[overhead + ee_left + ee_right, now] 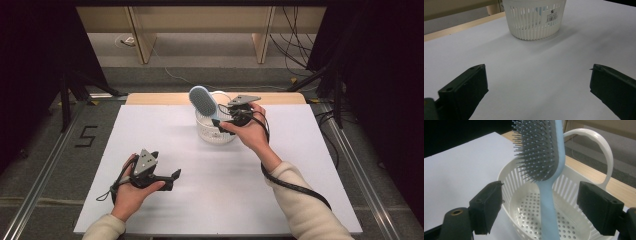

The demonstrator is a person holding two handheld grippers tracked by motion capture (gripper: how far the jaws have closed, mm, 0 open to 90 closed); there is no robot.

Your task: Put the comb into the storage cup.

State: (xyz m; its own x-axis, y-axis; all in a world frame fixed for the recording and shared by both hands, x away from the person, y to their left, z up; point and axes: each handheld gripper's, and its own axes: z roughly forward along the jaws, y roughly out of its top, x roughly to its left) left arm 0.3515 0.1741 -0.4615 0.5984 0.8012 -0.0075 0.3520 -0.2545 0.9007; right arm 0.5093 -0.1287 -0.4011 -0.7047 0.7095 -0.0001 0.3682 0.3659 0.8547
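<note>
While both grippers' jaws gape wide, a basket (pixel 215 131) sits on the white table (pixel 165 130).

Place: lab-style recording booth | Evidence: black curtains (pixel 30 75) at both sides; white table (pixel 165 135) at centre; loose cables (pixel 295 40) upper right; floor marking "5" (pixel 86 136) at left

Right gripper (pixel 226 121) jaws spread wide; left gripper (pixel 172 180) low, jaws apart.
</note>
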